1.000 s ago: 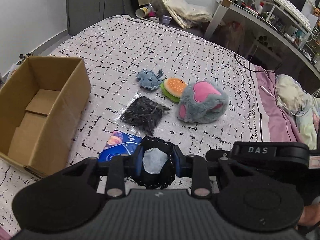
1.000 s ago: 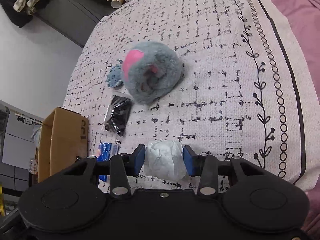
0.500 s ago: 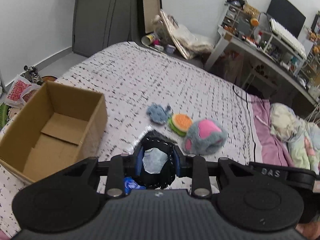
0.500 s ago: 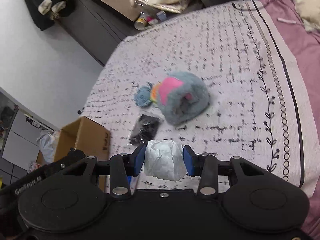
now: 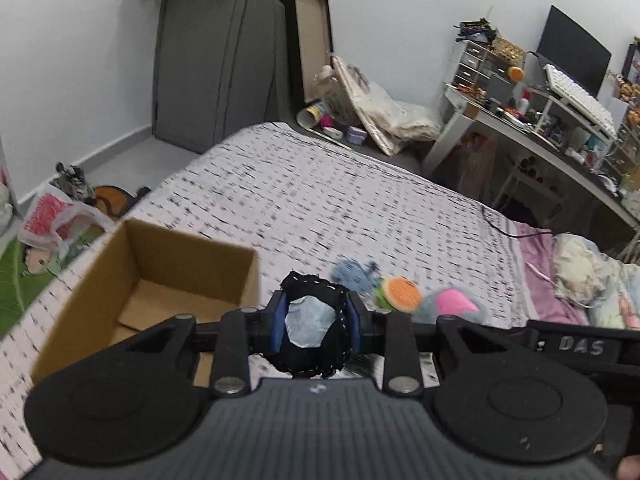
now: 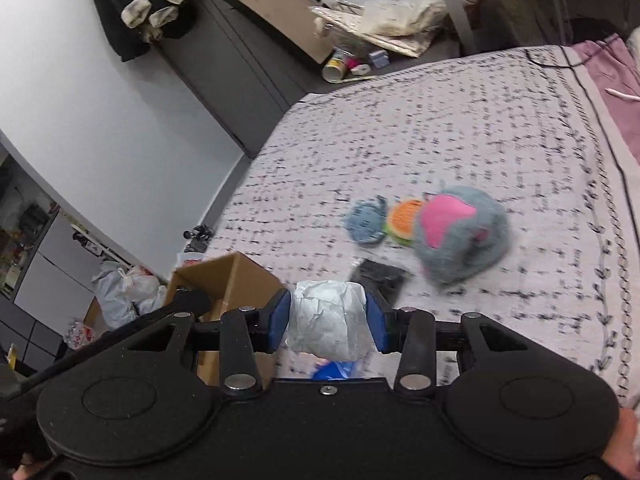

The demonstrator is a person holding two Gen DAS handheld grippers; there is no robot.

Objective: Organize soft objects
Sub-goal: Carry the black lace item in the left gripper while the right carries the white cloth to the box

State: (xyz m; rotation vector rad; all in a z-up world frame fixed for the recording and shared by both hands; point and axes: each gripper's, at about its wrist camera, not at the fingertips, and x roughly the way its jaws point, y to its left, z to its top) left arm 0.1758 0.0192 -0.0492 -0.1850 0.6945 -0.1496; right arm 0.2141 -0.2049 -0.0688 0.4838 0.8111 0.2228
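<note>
My left gripper (image 5: 315, 330) is shut on a black stitched pouch (image 5: 314, 360) with a pale patch, held up above the bed. To its left stands an open cardboard box (image 5: 144, 280), also seen as the box (image 6: 236, 284) in the right wrist view. My right gripper (image 6: 327, 326) is shut on a crumpled silver-white packet (image 6: 327, 326). On the bed lie a small blue plush (image 6: 366, 222), an orange-and-green burger plush (image 6: 402, 220), a big grey-and-pink plush (image 6: 460, 234) and a black bag (image 6: 378, 282). A blue packet (image 6: 334, 370) peeks out under the right gripper.
The bed (image 5: 320, 200) has a white cover with black dashes and a purple sheet (image 5: 540, 280) at the right. A desk (image 5: 540, 136) with a monitor and clutter stands at the back right. Bags (image 5: 52, 220) lie on the floor at the left, and a dark wardrobe (image 5: 216, 56) stands behind.
Both grippers have risen and tilted up with their loads, so more of the room shows. The box now sits closer under the left gripper, and the plush toys lie lower in view.
</note>
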